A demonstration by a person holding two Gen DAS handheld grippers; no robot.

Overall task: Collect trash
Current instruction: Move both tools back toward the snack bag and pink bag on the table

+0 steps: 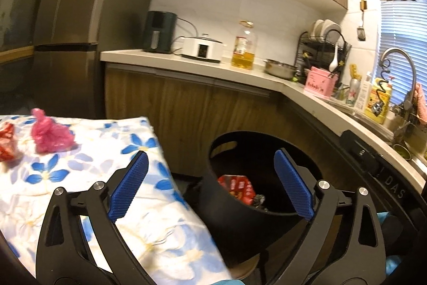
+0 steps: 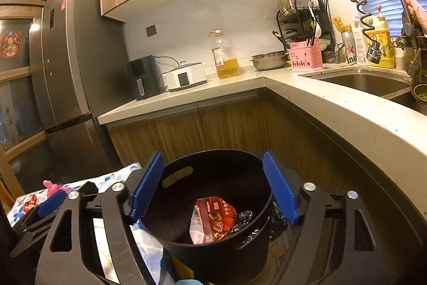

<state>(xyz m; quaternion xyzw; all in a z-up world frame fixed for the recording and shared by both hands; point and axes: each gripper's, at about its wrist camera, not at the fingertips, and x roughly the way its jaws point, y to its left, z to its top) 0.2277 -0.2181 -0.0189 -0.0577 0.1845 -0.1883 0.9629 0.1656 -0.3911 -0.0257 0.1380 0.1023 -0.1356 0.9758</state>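
A round black bin [image 1: 240,221] [image 2: 213,250] stands on the floor beside a table under a blue-flowered cloth [image 1: 106,178]. A red snack wrapper [image 1: 236,184] [image 2: 213,223] and a crumpled silver wrapper [image 2: 244,217] lie inside it. My left gripper [image 1: 210,186] is open over the table's edge and the bin's near rim, nothing between its blue pads. My right gripper [image 2: 213,188] is open above the bin's mouth, empty. On the cloth lie a crumpled pink bag [image 1: 50,132] [image 2: 54,187] and a red wrapper [image 1: 6,143] [image 2: 30,202]. The left gripper's blue pad [image 2: 52,200] shows in the right wrist view.
An L-shaped counter [image 2: 347,108] wraps behind and to the right of the bin, with wooden cabinets [image 1: 186,103] below. On it are an oil bottle [image 1: 244,47], a steel bowl [image 2: 268,60], a dish rack and a sink [image 2: 368,83]. A tall fridge [image 2: 72,82] stands left.
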